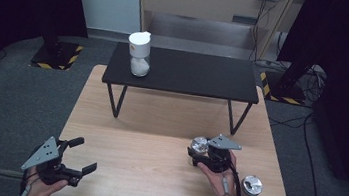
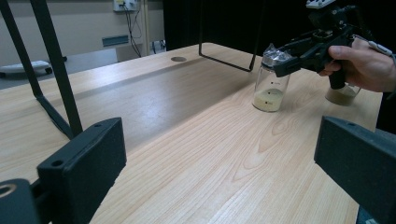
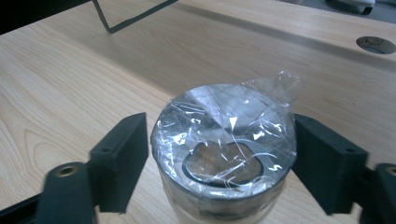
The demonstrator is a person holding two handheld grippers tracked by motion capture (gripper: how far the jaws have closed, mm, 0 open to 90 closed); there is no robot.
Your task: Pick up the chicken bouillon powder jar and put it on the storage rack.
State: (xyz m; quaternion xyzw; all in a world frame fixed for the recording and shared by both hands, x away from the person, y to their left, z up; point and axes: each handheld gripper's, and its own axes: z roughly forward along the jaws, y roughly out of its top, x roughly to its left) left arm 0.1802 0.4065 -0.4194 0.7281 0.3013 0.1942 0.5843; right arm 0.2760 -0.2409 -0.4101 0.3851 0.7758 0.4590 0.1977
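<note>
The desk (image 3: pixel 70 60) is pale wood with a clear grain and a smooth, faintly satin finish, while the low shelf (image 1: pixel 190 72) standing on it has a matt black top on thin black metal legs. The jar (image 3: pixel 224 140) between the right claw's (image 3: pixel 219 158) matt, slightly grainy black plastic jaws is clear glass, its mouth covered with glossy, crinkled clear film. The left claw (image 2: pixel 219 158) has the same dull black plastic jaws, and the floor (image 1: pixel 10 108) looks like rough grey carpet.

Wood table (image 1: pixel 159 126), grey carpet (image 1: pixel 10 108), dim rm.
</note>
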